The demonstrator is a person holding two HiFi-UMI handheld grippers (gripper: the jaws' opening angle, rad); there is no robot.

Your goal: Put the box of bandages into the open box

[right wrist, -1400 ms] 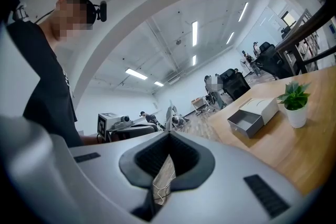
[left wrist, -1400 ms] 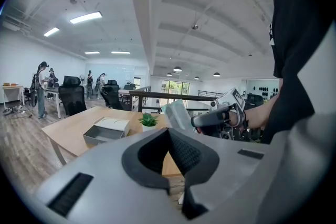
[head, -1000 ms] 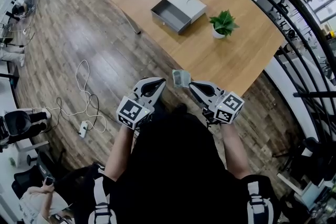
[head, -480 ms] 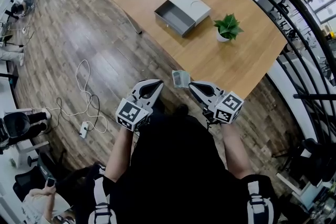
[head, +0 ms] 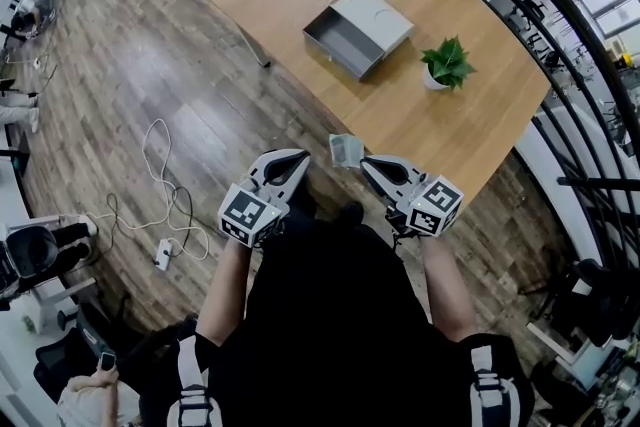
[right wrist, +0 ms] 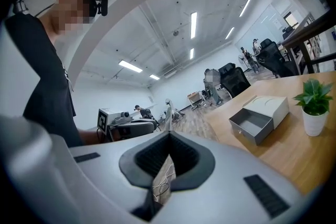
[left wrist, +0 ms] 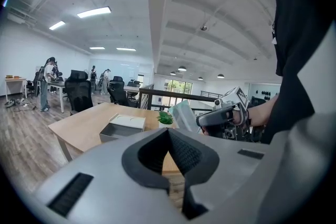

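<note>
The box of bandages point(head: 345, 151), small and pale, hangs in the air before the table's near edge. My right gripper point(head: 366, 163) is shut on it, and in the right gripper view it shows edge-on as a thin strip point(right wrist: 167, 115) between the closed pads. In the left gripper view the same box of bandages point(left wrist: 184, 115) sticks out of the right gripper point(left wrist: 202, 121). My left gripper point(head: 297, 158) hovers beside it on the left, shut and empty. The open box point(head: 357, 27), a grey drawer pulled out of its white sleeve, lies on the wooden table point(head: 450, 135), well beyond both grippers.
A small potted plant point(head: 446, 63) stands right of the open box on the table. A black railing point(head: 560, 45) curves along the right side. A white cable and power strip point(head: 160, 250) lie on the wood floor at left. People and office chairs point(left wrist: 79, 93) are far off.
The table and open box have drifted right and a little nearer in the head view as both grippers moved toward it. The right gripper's hold on the bandage box is unchanged.
</note>
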